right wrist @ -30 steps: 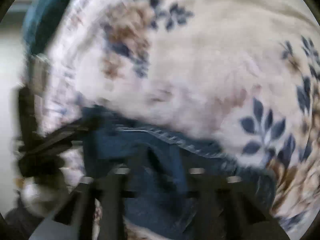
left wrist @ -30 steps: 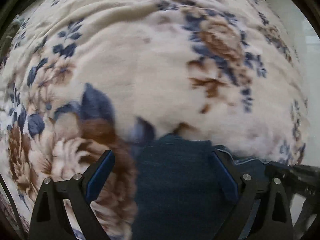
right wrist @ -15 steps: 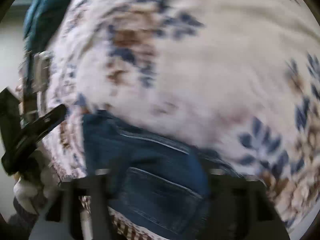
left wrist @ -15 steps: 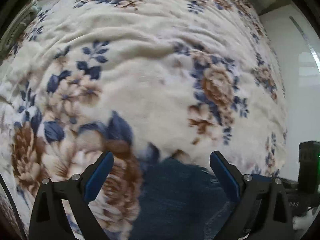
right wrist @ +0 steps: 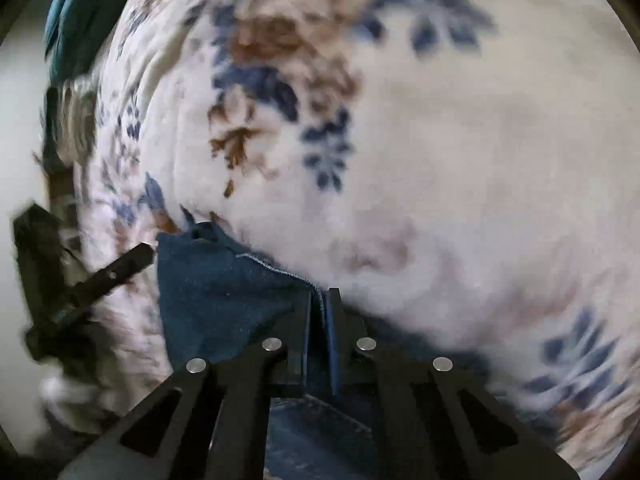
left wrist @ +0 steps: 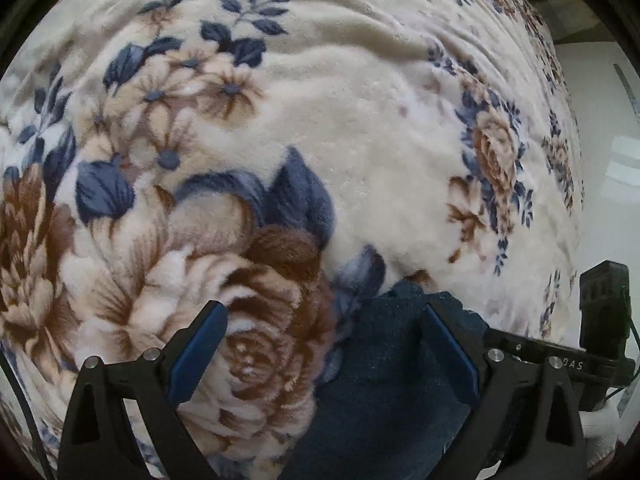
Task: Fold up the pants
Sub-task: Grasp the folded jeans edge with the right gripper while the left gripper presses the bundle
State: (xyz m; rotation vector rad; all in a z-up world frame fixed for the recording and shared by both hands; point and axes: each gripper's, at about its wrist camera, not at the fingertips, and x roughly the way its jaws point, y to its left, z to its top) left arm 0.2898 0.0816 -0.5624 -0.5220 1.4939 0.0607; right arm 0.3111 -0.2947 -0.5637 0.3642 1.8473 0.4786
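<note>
Dark blue denim pants (left wrist: 384,392) lie on a cream floral blanket (left wrist: 352,128). In the left wrist view my left gripper (left wrist: 322,322) is open, its blue-padded fingers spread over the blanket and the pants' edge, holding nothing. In the right wrist view my right gripper (right wrist: 319,304) is shut on a stitched edge of the pants (right wrist: 224,292), the fabric pinched between its fingers. The left gripper shows as a black shape at the left (right wrist: 100,276) of that view. The right gripper's body shows at the right (left wrist: 600,320) of the left wrist view.
The blanket covers the bed in both views. A teal cloth (right wrist: 76,12) lies at the far upper left of the right wrist view. The bed's edge and a pale wall or floor (left wrist: 616,152) are on the right of the left wrist view.
My right gripper was open over the pants and has now shut on their stitched edge. My left gripper stays open and has shifted left; less denim lies between its fingers.
</note>
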